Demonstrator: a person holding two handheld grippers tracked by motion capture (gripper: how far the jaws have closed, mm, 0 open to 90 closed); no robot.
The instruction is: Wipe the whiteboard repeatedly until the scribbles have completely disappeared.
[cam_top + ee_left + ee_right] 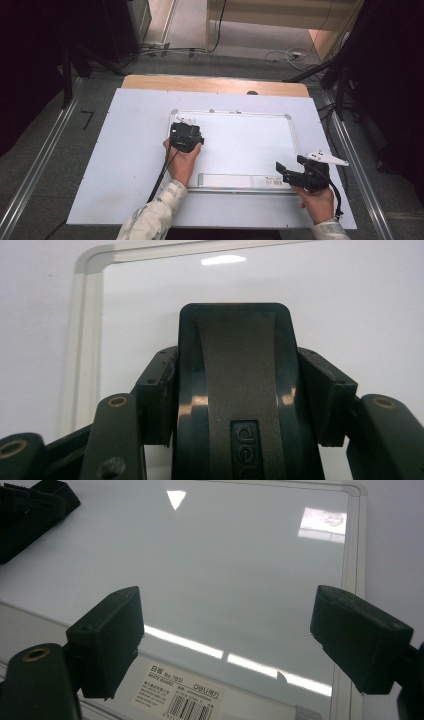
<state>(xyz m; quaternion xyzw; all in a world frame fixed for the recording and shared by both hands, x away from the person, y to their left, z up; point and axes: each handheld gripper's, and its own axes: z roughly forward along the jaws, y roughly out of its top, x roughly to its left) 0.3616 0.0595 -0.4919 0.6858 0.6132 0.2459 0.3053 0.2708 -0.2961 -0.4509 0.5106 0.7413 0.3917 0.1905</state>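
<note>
Black plastic, an eraser (240, 390) is sitting clenched between the jaws of the left gripper (186, 135), pressed flat on the whiteboard (240, 145) toward the board's ten o'clock corner. In the left gripper view the eraser's rounded end is pointing toward twelve o'clock, with the board's pale frame running just beside it at nine o'clock. The right gripper (282, 171) is hovering at the board's five o'clock edge, its jaws standing released and wide apart with nothing between them; in the right gripper view they are framing the glossy surface and a barcode label (182, 695) at six o'clock. The whiteboard is lying on a white sheet (130, 150) covering the table.
</note>
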